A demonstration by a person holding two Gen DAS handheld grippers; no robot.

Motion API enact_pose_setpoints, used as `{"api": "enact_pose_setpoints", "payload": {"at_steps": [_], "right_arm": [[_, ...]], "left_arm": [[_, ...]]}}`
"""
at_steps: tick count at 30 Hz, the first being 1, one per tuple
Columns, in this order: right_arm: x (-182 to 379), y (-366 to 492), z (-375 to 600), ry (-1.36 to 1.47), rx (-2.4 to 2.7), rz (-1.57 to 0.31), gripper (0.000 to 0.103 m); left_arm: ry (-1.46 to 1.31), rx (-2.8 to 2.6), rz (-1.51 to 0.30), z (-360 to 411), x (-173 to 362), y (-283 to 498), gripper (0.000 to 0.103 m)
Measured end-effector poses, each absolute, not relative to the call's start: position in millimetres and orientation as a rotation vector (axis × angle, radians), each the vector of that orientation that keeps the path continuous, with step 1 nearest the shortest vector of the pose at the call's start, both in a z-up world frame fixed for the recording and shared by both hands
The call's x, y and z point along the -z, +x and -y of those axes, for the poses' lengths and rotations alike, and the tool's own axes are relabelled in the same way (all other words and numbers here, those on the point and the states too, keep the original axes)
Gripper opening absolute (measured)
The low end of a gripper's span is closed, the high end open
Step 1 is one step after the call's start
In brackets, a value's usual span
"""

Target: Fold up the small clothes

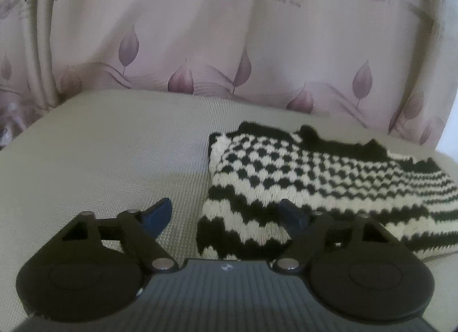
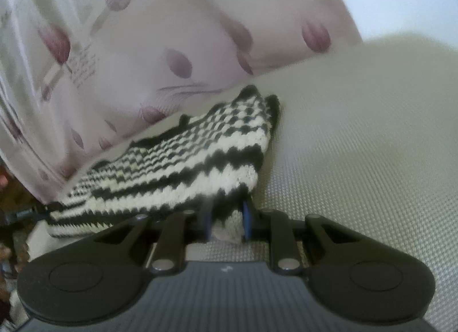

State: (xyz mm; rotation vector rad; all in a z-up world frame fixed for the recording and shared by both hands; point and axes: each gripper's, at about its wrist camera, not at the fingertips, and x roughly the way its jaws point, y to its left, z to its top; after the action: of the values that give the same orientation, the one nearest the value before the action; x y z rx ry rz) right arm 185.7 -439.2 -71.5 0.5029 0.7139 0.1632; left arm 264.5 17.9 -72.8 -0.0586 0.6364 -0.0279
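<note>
Knit garment (image 2: pixel 171 169) on mat (image 1: pixel 100 160) — right gripper (image 2: pixel 227 220) clamping its edge, left gripper (image 1: pixel 226 214) spread wide

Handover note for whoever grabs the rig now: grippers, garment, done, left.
Left gripper: jaws open, holding nothing; the near left corner of the knit garment lies between them.
Right gripper: jaws shut on the garment's near right corner.
Garment: black-and-white knit, lying on the beige woven surface in front of the leaf-print curtain.
Done: it looks folded at least once, judging by the doubled edges.
Left: release the right corner, check whether another fold is needed.
</note>
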Motion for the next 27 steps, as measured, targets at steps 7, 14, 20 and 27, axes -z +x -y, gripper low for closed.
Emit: {"api": "enact_pose_setpoints", "payload": {"at_steps": [7, 14, 20, 27], "right_arm": [[71, 187, 434, 0.461, -0.148, -0.722, 0.018], [69, 185, 431, 0.425, -0.134, -0.733, 0.017], [68, 182, 430, 0.411, -0.133, -0.74, 0.017], [67, 179, 429, 0.39, -0.129, -0.742, 0.017]], "left_arm": [[-0.027, -0.004, -0.646, -13, 77, 262, 0.078], [-0.025, -0.014, -0.682, -16, 78, 261, 0.078], [-0.033, -0.014, -0.691, -17, 82, 259, 0.078], [-0.044, -0.015, -0.683, -20, 86, 251, 0.078]]}}
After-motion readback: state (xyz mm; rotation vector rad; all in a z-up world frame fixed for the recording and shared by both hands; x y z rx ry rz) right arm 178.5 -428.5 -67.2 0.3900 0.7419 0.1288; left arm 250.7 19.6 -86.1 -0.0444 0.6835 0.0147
